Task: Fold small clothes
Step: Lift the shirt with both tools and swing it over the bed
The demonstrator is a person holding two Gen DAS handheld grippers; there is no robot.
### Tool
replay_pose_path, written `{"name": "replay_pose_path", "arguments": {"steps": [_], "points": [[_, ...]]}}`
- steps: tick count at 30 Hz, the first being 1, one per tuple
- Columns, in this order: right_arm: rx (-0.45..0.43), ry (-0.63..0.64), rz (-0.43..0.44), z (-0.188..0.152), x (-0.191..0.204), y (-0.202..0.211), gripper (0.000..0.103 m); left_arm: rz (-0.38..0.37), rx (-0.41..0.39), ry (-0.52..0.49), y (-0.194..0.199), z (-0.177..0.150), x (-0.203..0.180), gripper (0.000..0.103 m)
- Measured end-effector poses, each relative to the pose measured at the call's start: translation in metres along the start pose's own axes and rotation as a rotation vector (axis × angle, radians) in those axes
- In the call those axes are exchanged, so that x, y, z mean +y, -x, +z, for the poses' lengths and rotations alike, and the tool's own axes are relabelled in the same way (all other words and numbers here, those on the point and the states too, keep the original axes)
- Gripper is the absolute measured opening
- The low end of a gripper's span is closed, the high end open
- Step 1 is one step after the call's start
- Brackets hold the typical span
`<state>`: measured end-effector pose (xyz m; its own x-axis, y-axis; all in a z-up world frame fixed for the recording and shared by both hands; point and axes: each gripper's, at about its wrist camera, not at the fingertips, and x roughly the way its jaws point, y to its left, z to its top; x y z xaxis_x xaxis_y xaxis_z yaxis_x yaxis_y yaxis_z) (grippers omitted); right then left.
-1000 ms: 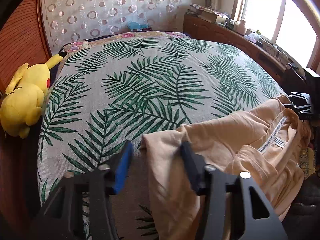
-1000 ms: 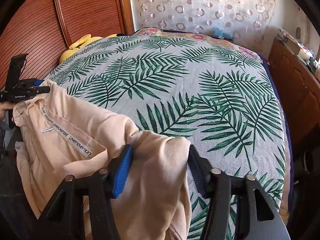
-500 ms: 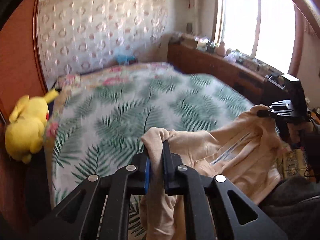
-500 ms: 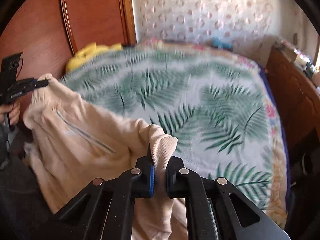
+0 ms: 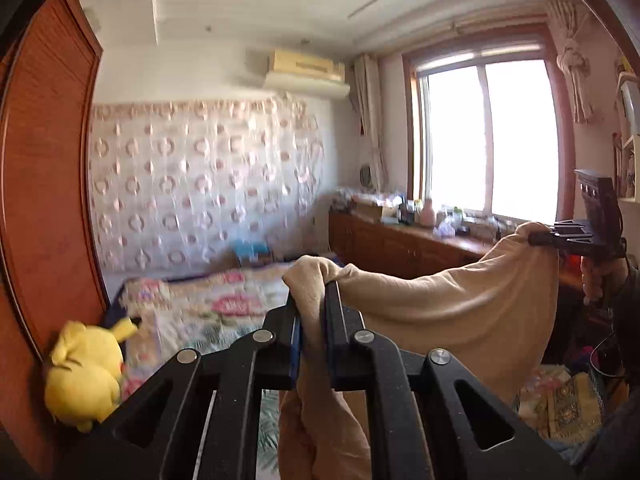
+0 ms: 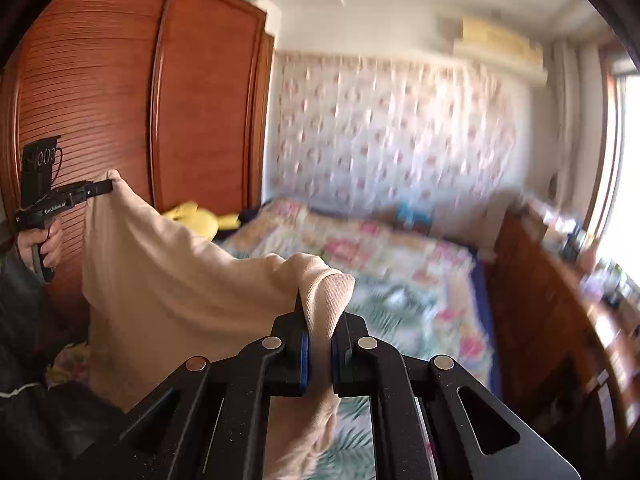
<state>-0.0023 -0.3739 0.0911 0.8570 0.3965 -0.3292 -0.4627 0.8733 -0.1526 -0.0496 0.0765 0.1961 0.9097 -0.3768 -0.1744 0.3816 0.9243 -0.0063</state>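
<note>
Garment (image 5: pixel 452 312): beige, suspended between both tools, clear of the bed (image 6: pixel 404 280) ahead and below. Left gripper (image 5: pixel 312 312): jaws clamped on one bunched corner, fabric trailing down between the fingers. Right gripper (image 6: pixel 318 320): jaws likewise closed tight on the opposite corner. Cloth sags in a shallow curve between the two grips. Yellow plush toy (image 5: pixel 82 376) lies ahead-left of the left gripper.
</note>
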Motion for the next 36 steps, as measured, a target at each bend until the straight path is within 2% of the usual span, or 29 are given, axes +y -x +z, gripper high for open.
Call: {"name": "replay_pose_path", "arguments": {"steps": [4, 7, 11, 16, 19, 22, 25, 28, 33, 36], "points": [[-0.076, 0.092, -0.035, 0.044, 0.01, 0.038, 0.007, 0.02, -0.098, -0.019, 0.026, 0.045, 0.006, 0.011], [-0.117, 0.129, -0.07, 0.076, 0.014, 0.057, 0.007, 0.068, -0.163, -0.056, 0.05, 0.083, 0.009, 0.011], [-0.188, 0.164, -0.11, 0.118, 0.018, 0.087, 0.007, 0.127, -0.227, -0.1, 0.072, 0.115, 0.011, 0.011], [-0.259, 0.184, -0.136, 0.148, 0.028, 0.114, 0.007, 0.173, -0.263, -0.11, 0.078, 0.132, 0.02, 0.011], [-0.271, 0.176, -0.136, 0.152, 0.029, 0.109, 0.007, 0.193, -0.258, -0.101, 0.064, 0.129, 0.028, 0.011], [-0.247, 0.165, -0.128, 0.139, 0.026, 0.094, 0.007, 0.215, -0.219, -0.083, 0.038, 0.115, 0.04, 0.011], [-0.185, 0.151, -0.119, 0.128, 0.019, 0.051, 0.007, 0.231, -0.15, -0.057, -0.004, 0.089, 0.055, 0.011], [-0.108, 0.132, -0.106, 0.115, 0.004, -0.008, 0.007, 0.263, -0.077, -0.05, -0.053, 0.061, 0.067, 0.011], [-0.005, 0.072, -0.08, 0.078, -0.024, -0.115, 0.007, 0.299, 0.032, -0.035, -0.15, -0.005, 0.113, 0.011], [0.055, 0.05, -0.09, 0.056, -0.035, -0.171, 0.007, 0.297, 0.093, -0.006, -0.197, -0.033, 0.135, 0.011]]}}
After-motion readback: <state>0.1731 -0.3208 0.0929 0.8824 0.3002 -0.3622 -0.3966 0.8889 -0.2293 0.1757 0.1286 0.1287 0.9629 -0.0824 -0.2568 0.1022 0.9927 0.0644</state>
